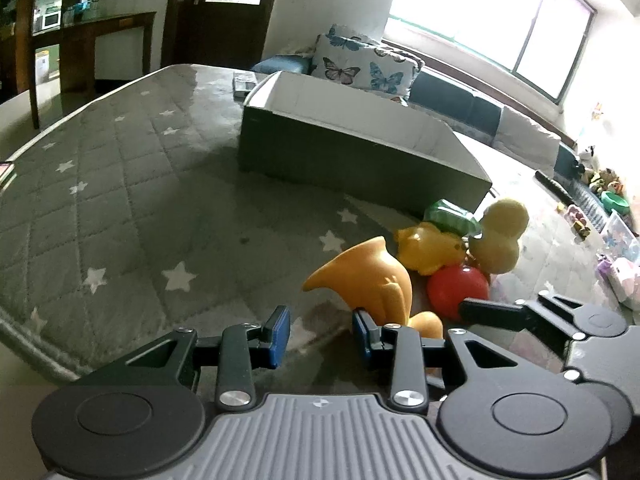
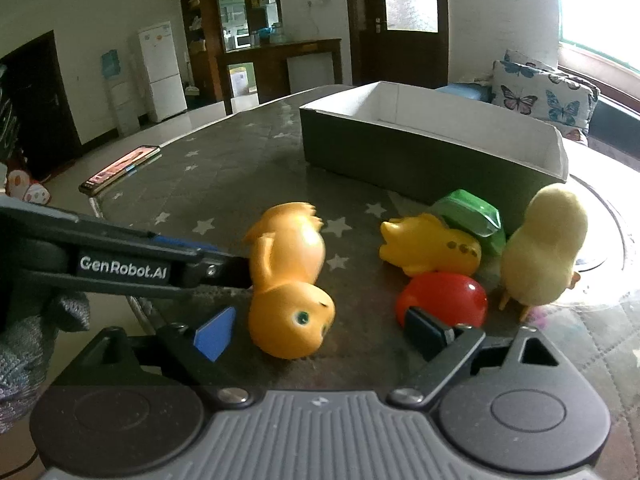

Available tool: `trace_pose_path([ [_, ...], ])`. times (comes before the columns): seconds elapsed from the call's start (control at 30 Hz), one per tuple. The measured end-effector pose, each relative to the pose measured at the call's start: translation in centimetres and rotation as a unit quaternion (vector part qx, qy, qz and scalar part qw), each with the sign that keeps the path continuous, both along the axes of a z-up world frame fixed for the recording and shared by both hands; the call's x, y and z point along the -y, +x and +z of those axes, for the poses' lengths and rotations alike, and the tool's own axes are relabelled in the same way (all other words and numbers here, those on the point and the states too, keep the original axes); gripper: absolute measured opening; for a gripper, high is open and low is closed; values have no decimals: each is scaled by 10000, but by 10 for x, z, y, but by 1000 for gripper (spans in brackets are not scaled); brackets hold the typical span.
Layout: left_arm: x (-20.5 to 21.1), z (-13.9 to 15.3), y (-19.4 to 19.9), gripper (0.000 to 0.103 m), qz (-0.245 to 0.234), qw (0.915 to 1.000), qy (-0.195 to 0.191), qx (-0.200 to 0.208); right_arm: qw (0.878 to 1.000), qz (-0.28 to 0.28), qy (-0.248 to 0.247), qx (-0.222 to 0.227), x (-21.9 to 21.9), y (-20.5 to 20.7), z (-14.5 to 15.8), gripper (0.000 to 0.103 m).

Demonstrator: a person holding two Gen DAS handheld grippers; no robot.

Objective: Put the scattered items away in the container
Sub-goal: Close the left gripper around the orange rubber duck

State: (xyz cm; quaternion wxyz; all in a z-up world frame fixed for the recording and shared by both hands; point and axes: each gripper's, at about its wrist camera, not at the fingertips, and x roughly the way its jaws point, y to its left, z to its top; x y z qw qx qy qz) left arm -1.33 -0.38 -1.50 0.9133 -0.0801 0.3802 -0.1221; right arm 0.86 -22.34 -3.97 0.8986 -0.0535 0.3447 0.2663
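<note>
Five toys (image 2: 288, 280) lie beside the box (image 2: 400, 160), none visibly inside.

A right gripper (image 2: 320, 334) with blue-padded fingers spread wide hovered over a star-patterned grey mat (image 2: 224, 184). Between them lay an orange rubber toy (image 2: 290, 280) on its side. Nearby clustered a red ball (image 2: 444, 296), a yellow toy (image 2: 432, 248), a green toy (image 2: 472, 214) and a fuzzy yellow chick (image 2: 540, 252). Behind stood a grey box (image 2: 400, 160). The left gripper (image 2: 240, 268) reached in, touching the orange toy.
</note>
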Motion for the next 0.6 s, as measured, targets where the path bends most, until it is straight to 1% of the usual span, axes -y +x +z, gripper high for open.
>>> trace_pose_path([
  [0.2,8,0,5,35,-229,9996,-178,-63,10000,-73,11,-49,5,2,-4,90],
  [0.33,13,-3,7,35,-400,9984,-345,-177,9998,-145,58,-76,12,3,-4,90],
  [0.47,13,-4,9,35,-380,9984,-359,-201,9997,-185,108,-73,14,5,-4,88],
  [0.53,11,-2,11,35,-344,9983,-425,-205,9997,-187,163,-74,14,6,-3,84],
  [0.6,9,0,13,35,-309,9984,-451,-172,9996,-170,213,-78,13,6,-3,82],
])
